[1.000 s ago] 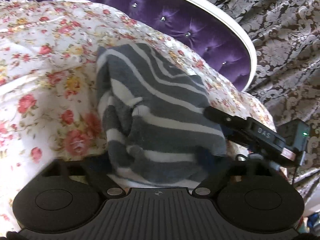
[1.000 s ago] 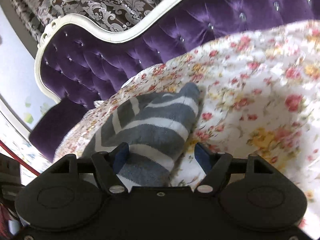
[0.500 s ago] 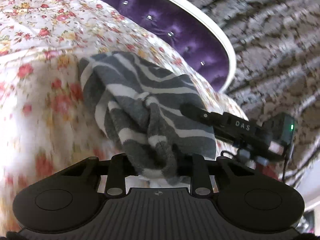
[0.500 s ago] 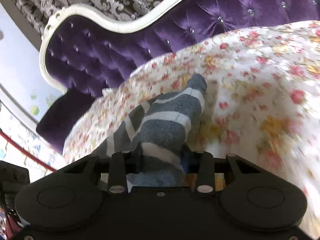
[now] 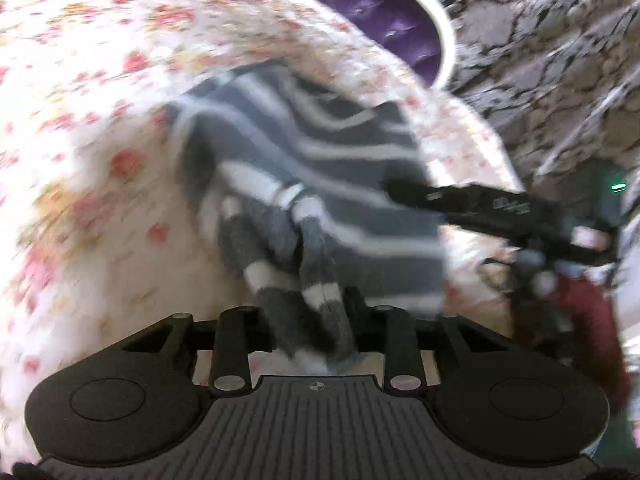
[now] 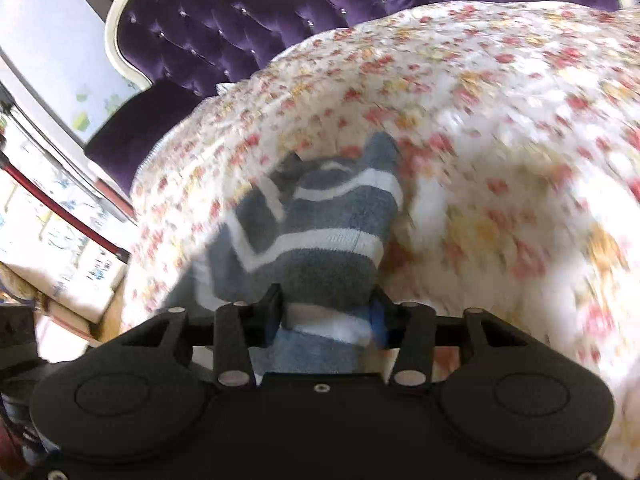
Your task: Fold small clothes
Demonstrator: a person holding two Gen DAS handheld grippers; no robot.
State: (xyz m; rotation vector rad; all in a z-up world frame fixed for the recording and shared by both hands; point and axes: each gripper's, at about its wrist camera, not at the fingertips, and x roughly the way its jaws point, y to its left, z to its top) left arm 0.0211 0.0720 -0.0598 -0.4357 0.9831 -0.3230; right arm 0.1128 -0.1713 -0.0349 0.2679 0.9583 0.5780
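Left gripper (image 5: 312,320) and right gripper (image 6: 326,316) both pinching the near edge of the striped garment (image 5: 320,168), jaws opening; could slip free mid-pull over the floral bedspread (image 6: 500,120)

Premises: a home bedroom. A bed with a floral bedspread (image 6: 500,128) fills most of both views. A purple button-tufted headboard (image 6: 224,36) with a cream carved frame stands at twelve o'clock. Grey damask wallpaper (image 5: 552,64) lies at two o'clock in the left view.
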